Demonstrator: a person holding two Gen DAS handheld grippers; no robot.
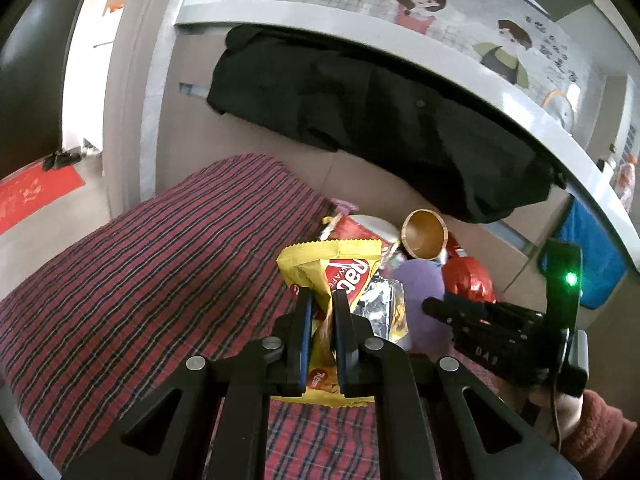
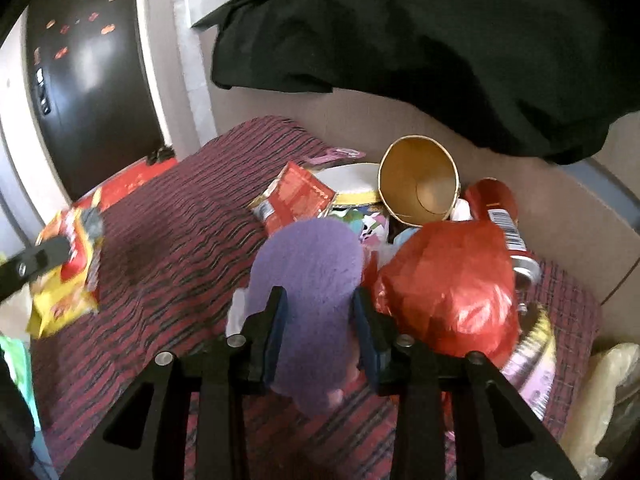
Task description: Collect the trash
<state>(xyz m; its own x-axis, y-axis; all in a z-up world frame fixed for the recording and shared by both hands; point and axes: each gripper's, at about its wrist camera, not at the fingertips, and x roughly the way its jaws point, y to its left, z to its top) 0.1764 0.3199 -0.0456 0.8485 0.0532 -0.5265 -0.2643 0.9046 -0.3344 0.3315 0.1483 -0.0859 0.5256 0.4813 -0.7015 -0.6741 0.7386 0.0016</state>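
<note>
Wrappers and cups litter our striped cloth [image 1: 140, 260].
Our left gripper [image 1: 323, 300] is clamped on the yellow wrapper [image 1: 340, 264]; our right gripper [image 2: 320, 300] straddles the purple pad [image 2: 308, 272], pads beside it.

A red striped cloth [image 2: 168, 240] covers the supporting surface. The landmark is the purple fuzzy pad [image 2: 308, 276], which lies on the cloth. Behind it lie a red foil wrapper [image 2: 296, 196], a white plate [image 2: 352, 180] and a tipped gold paper cup [image 2: 420, 184]. To its right rests a crumpled red plastic bag [image 2: 448, 284], beside a red can [image 2: 504, 216].
</note>
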